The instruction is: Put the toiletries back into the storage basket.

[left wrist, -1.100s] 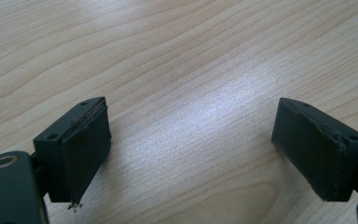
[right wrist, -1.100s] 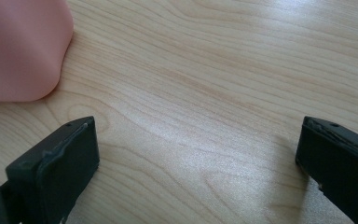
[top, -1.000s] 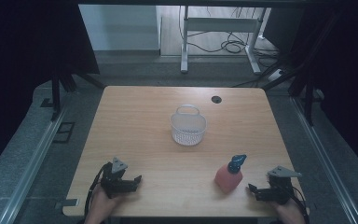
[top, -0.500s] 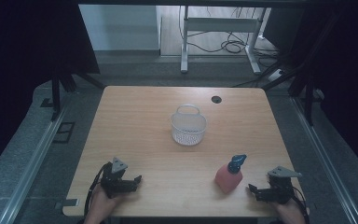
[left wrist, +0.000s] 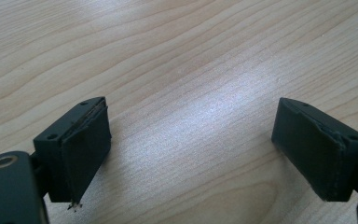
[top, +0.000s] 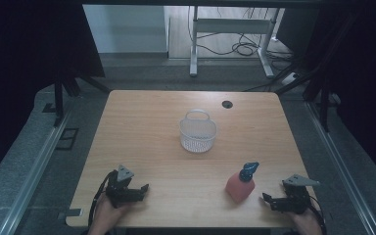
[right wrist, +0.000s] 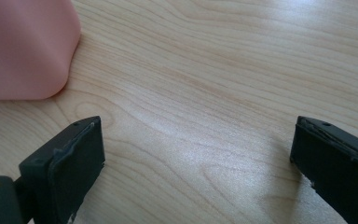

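Observation:
A pink spray bottle (top: pixel 240 186) with a blue trigger head stands near the table's front right. Its pink base (right wrist: pixel 25 46) fills the upper left of the right gripper view. A white mesh basket (top: pixel 198 132) with a handle sits at mid-table. My right gripper (top: pixel 269 199) rests on the wood just right of the bottle, jaws wide apart and empty (right wrist: pixel 193 154). My left gripper (top: pixel 139 188) lies at the front left, also open, with bare wood between its jaws (left wrist: pixel 191 149).
A dark round grommet (top: pixel 226 104) sits in the wooden table (top: pixel 142 122) near the far edge. Beyond the table stand a white metal frame (top: pixel 225 29) and floor cables. Dark curtains hang on both sides.

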### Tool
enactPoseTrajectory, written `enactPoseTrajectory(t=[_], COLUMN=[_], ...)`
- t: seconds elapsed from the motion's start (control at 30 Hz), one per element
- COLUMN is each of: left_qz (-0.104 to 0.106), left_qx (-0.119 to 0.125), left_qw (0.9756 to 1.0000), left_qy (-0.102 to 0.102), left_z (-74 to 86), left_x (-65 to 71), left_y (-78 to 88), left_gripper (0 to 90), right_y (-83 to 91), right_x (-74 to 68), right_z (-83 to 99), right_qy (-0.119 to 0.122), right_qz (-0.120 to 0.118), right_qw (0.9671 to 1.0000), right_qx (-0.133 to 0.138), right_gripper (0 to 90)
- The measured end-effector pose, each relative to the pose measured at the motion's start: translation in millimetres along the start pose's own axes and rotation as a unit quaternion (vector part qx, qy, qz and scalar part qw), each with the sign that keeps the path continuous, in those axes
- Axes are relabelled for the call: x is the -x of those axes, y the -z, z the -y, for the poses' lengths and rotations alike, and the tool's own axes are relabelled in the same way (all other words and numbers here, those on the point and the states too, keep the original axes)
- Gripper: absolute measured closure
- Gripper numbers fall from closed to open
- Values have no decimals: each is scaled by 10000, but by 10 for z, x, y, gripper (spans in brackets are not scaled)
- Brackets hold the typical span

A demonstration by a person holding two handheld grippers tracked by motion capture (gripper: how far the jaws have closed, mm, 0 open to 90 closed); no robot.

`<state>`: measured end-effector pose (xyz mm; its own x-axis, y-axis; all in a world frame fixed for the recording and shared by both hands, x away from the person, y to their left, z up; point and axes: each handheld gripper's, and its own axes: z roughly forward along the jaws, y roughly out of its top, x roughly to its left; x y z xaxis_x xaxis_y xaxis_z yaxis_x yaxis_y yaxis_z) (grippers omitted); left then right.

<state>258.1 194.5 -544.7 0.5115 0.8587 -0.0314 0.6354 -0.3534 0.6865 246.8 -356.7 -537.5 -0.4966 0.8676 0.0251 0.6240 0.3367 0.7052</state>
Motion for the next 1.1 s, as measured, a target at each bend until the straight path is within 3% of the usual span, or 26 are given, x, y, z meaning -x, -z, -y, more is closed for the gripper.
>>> enactPoseTrajectory(t=[0.63,1.1], left_qz=[1,2], left_qx=[0,1], left_qw=[10000,10000], left_qy=[-2,-2], left_z=[0,0], left_x=[0,0], left_y=[0,0], left_gripper=[113,113], right_y=[143,209], right_x=[-142,-258], right_z=[-70,-126], right_qy=[368,485], right_qz=[-235,-438], right_qw=[9990,9978], right_qx=[61,101], right_gripper=[0,0])
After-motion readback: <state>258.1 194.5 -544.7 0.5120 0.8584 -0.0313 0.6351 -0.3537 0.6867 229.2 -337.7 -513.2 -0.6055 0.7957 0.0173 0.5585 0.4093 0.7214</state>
